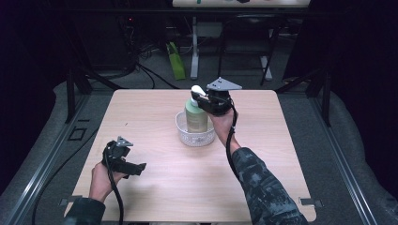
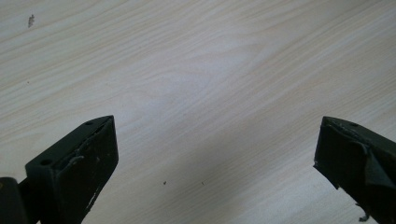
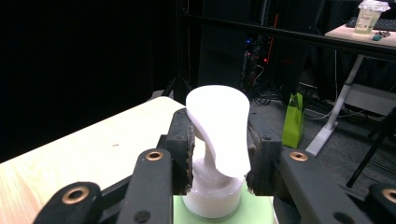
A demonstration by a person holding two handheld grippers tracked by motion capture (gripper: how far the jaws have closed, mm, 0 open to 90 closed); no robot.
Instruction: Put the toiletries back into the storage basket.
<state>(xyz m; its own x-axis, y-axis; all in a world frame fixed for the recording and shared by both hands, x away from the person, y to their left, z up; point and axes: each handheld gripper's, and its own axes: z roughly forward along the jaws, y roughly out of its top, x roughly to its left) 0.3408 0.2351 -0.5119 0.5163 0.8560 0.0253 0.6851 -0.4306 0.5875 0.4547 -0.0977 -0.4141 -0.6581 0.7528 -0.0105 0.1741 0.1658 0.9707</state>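
High view: a green bottle (image 1: 196, 116) with a white pump (image 1: 196, 89) stands upright in a clear bowl (image 1: 184, 133) near the middle of the bench (image 1: 197, 183), and the right claw (image 1: 201, 101) grips the pump from the side. In the right gripper view the jaws are clenched on the pump (image 3: 219, 135), one pad at each side of its neck just under the spout, above the white collar (image 3: 212, 198). The step in hand looks like lifting the bottle out of the bowl by its pump, or pressing the pump; I cannot tell which. If it is a lift, the next move calls for a straight pull upward so the bottle clears the bowl's rim without tipping it, and a grip firm enough that the smooth neck does not slip. The right forearm reaches forward over the bench, wrist raised and bent so that the claw lies roughly level. The left claw (image 1: 136, 168) is released, its jaws wide apart over bare wood in the left gripper view (image 2: 215, 154), held low near the front left of the bench, well apart from the bowl.
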